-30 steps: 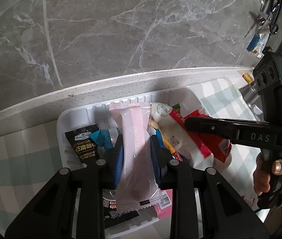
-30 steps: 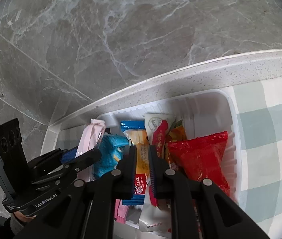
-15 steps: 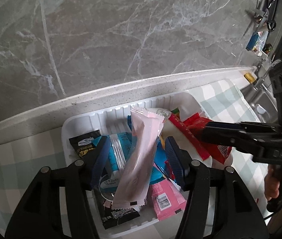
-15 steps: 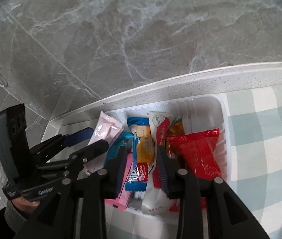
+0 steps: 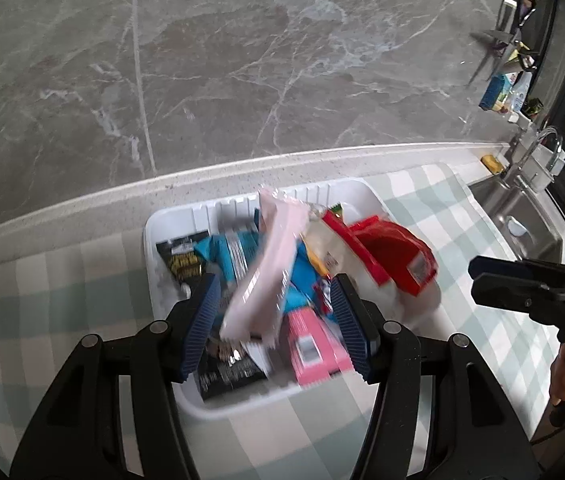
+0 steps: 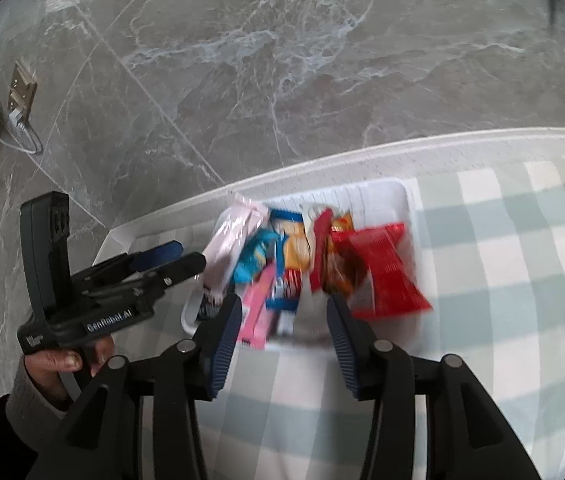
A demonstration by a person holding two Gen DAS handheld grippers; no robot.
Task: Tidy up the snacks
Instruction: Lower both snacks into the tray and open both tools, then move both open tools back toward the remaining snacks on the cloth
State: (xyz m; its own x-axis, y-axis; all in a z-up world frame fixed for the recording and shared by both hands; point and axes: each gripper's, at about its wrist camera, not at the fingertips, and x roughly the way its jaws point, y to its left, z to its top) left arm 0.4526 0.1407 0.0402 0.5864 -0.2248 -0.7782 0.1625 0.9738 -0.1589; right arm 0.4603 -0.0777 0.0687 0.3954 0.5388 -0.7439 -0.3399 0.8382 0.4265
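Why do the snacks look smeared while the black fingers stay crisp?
Left wrist view: motion blur smears the pale pink packet and white tray; the camera-mounted left gripper stays sharp. Right wrist view: red packet streaks likewise; fisheye bends the counter edge.

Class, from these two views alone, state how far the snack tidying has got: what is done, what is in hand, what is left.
Done: the snacks, including the pink pack and red pack, sit in the white tray. In hand: nothing; the left gripper and right gripper are both open and empty. Left: the heap is loose and overlapping; no snacks show outside the tray.
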